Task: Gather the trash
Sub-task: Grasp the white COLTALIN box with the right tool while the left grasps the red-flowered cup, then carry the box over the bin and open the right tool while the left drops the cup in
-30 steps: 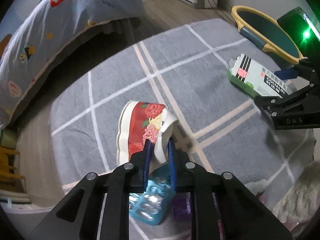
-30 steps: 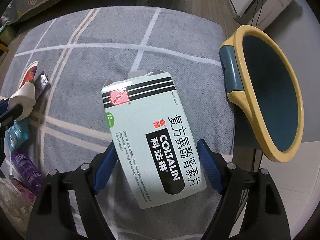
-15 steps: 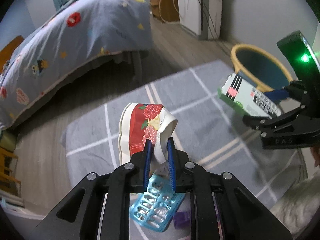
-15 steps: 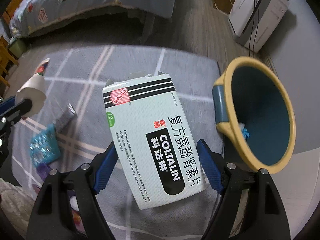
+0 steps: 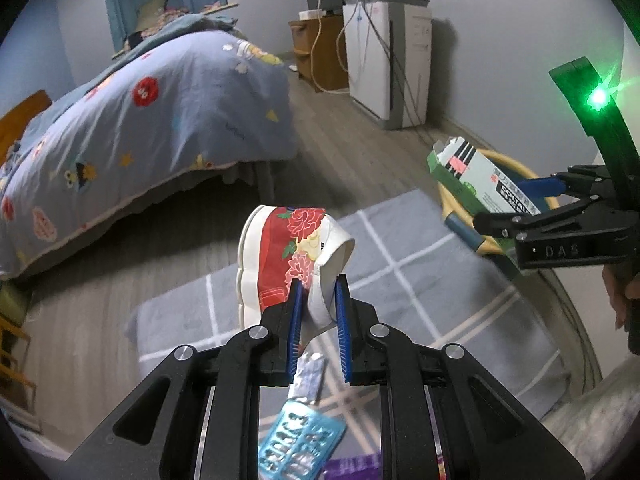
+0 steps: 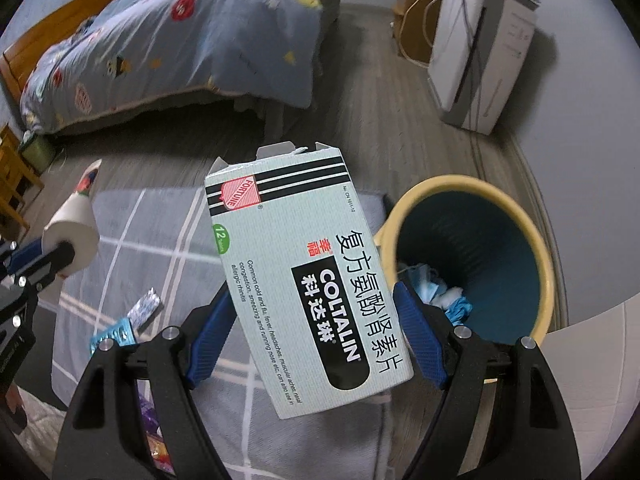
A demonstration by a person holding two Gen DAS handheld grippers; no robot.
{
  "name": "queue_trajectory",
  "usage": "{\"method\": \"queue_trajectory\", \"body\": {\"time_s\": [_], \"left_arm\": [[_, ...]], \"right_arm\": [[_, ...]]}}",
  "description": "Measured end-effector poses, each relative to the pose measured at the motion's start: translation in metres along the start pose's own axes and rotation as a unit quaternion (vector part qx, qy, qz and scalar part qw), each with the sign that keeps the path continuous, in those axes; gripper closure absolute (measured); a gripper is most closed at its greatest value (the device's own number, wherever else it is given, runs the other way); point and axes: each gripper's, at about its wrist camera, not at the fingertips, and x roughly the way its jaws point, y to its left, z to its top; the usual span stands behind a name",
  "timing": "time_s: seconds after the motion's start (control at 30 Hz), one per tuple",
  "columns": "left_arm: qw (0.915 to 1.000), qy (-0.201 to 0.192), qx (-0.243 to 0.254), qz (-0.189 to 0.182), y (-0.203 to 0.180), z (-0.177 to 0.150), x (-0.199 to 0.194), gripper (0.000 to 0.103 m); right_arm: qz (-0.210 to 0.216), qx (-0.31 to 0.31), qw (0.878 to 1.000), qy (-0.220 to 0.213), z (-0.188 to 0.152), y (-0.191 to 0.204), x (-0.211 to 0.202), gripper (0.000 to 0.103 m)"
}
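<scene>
Through the left wrist view, I am clamping my left tool (image 5: 318, 320) on the wall of a flowered paper cup (image 5: 294, 260), carrying it above the rug (image 5: 420, 280); its inside stays hidden. Through the right, my right tool (image 6: 316, 340) is gripping the medicine box (image 6: 304, 288) near the bin (image 6: 472, 256), ready for dropping; the box hides the rug beneath.

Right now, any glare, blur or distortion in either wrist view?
Left wrist: green LED flares with star streaks; fisheye bends the room, corners black. Right wrist: medicine box print is sharp, bed slightly smeared, bin rim warped by the lens; dim, even light.
</scene>
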Motion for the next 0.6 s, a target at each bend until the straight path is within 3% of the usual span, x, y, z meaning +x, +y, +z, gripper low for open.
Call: {"method": "queue_trajectory", "body": {"time_s": [0.6], "left_arm": [[0.9968, -0.026, 0.063, -0.043, -0.071, 0.048, 0.019, 0.086]], "right_arm": [[-0.036, 0.081, 0.995, -0.053, 0.024, -0.101, -0.037, 0.026]]}}
